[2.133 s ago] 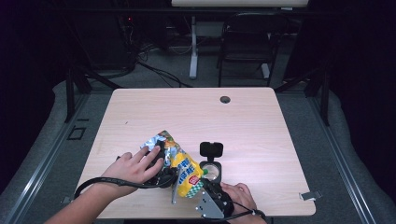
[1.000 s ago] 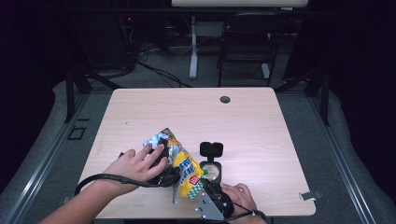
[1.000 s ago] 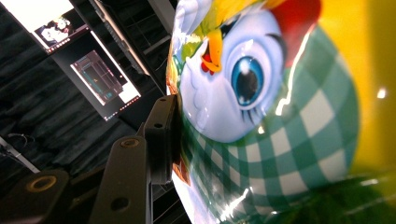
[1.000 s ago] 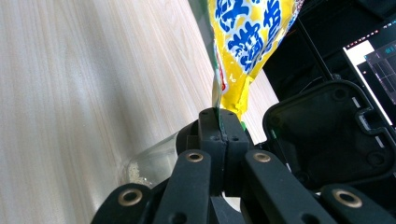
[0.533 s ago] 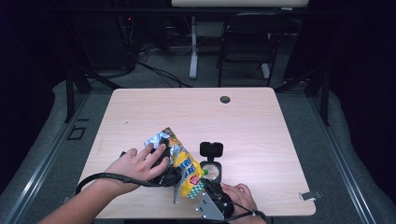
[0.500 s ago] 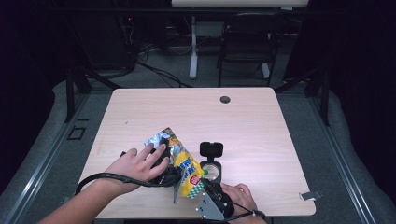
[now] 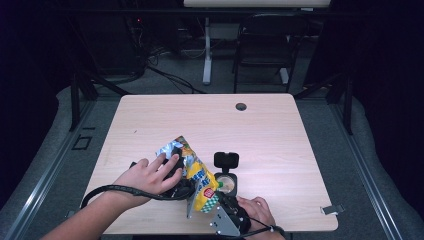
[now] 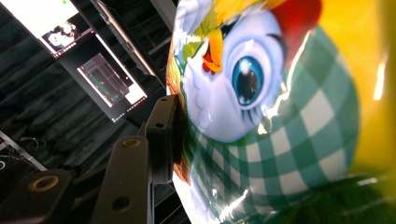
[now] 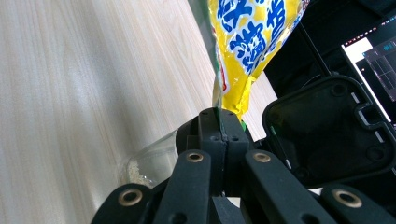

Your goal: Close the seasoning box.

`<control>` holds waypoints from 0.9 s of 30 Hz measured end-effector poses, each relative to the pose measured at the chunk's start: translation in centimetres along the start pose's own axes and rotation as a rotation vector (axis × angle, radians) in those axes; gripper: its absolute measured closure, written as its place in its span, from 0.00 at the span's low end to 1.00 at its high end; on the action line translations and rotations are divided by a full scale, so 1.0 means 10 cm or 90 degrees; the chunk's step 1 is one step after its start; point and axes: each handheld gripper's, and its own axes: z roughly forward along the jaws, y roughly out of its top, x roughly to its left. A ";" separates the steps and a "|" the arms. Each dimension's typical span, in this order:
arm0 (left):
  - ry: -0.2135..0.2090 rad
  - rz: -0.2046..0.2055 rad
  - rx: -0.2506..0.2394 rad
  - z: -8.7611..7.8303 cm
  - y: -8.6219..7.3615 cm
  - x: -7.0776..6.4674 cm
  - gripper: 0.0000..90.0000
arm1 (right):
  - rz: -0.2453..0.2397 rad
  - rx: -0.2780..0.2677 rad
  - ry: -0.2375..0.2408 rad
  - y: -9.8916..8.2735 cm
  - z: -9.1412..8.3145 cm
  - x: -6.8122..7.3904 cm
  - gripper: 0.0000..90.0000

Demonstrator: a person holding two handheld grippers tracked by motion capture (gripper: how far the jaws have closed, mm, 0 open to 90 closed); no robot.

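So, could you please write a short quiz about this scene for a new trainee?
1. True or false: the right tongs are shut on the bottom seam of the yellow snack bag.
2. What stands right of the bag on the table: (a) a mug, (b) a clear container with its black lid flipped open, (c) a plate?
3. Which tongs press the bag's side with the cartoon bird?

Key: 1 true; 2 b; 3 the left tongs.

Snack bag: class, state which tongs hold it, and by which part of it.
Both. The right tongs are shut on a bottom corner of the snack bag; the left tongs grip its body near the opened top, one jaw pressed against its side.
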 end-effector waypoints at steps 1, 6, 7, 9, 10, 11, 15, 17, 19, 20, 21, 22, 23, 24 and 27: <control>0.001 0.001 0.000 0.00 0.00 0.00 0.64 | 0.000 0.000 -0.001 0.00 0.00 0.00 1.00; -0.001 0.002 0.000 0.00 0.00 0.02 0.64 | 0.007 -0.010 -0.001 -0.01 0.00 0.00 1.00; 0.000 0.001 -0.001 0.00 0.00 0.02 0.64 | 0.009 -0.012 0.000 -0.01 0.01 0.00 1.00; 0.002 0.003 -0.001 0.00 0.00 0.02 0.64 | -0.001 -0.001 -0.005 0.00 -0.01 0.00 1.00; 0.007 0.004 -0.001 0.00 0.00 0.02 0.64 | -0.002 0.001 -0.005 0.00 -0.01 -0.01 1.00; 0.007 0.006 0.000 0.00 0.00 0.03 0.64 | -0.001 -0.002 -0.005 0.00 -0.01 -0.01 1.00; 0.005 0.008 0.000 0.00 0.00 0.04 0.64 | 0.009 -0.012 -0.004 -0.01 0.00 0.00 1.00; 0.005 0.010 0.000 0.00 0.01 0.05 0.64 | 0.003 -0.005 -0.006 -0.01 -0.01 -0.01 1.00; 0.007 0.010 0.001 -0.01 0.01 0.05 0.64 | 0.010 -0.013 -0.007 -0.01 0.00 0.00 1.00; 0.009 0.016 0.004 -0.01 0.01 0.07 0.64 | 0.009 -0.013 -0.009 -0.01 -0.01 -0.01 1.00; 0.010 0.014 0.002 -0.01 0.01 0.06 0.64 | 0.010 -0.014 -0.009 -0.01 -0.01 -0.01 1.00; 0.010 0.016 0.002 -0.01 0.01 0.07 0.64 | 0.009 -0.013 -0.008 -0.01 -0.01 -0.01 1.00; 0.011 0.017 0.001 -0.01 0.01 0.07 0.64 | 0.002 -0.004 -0.011 -0.01 -0.02 -0.01 1.00; 0.010 0.018 0.001 -0.01 0.02 0.07 0.64 | -0.001 -0.002 -0.011 -0.01 -0.02 -0.02 1.00; 0.011 0.017 0.001 -0.01 0.02 0.07 0.64 | 0.004 -0.007 -0.011 -0.01 -0.01 -0.01 1.00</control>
